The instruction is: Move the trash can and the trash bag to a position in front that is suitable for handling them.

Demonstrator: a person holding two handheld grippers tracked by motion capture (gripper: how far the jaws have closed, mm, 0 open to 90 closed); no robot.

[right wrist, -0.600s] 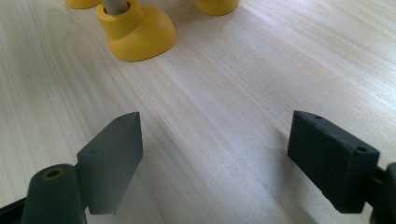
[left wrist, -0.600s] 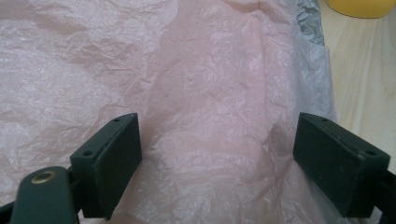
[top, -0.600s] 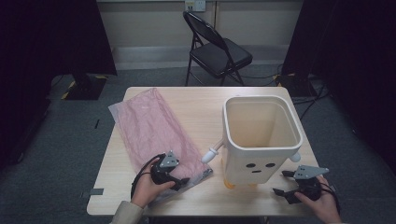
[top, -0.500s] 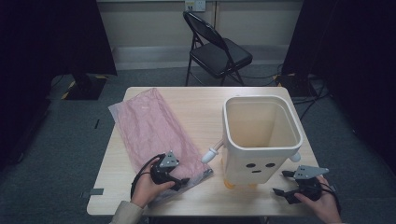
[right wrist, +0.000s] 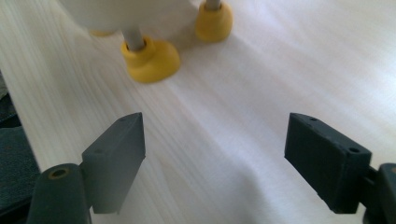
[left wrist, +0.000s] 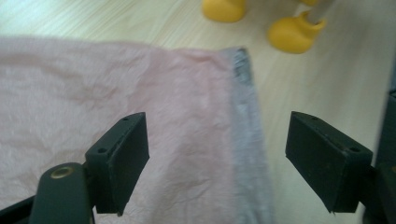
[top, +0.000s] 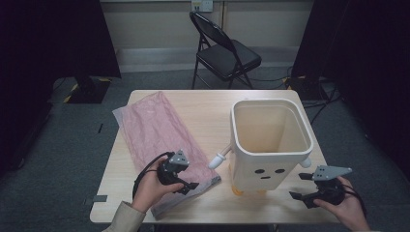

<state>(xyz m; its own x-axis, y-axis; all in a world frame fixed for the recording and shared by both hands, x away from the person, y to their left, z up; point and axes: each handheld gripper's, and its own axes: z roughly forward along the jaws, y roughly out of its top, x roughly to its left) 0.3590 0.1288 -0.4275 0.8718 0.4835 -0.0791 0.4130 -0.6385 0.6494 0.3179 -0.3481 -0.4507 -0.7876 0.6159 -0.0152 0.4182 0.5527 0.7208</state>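
Pink bag (left wrist: 140, 126) under left claw (left wrist: 217, 154)

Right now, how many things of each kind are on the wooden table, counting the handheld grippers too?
Pink crinkled plastic bag: 1
Cream square bin with a face and yellow feet: 1
Handheld two-jaw grippers: 2, left gripper over the bag's near end, right gripper at the table's near right edge, both open
Total: 4
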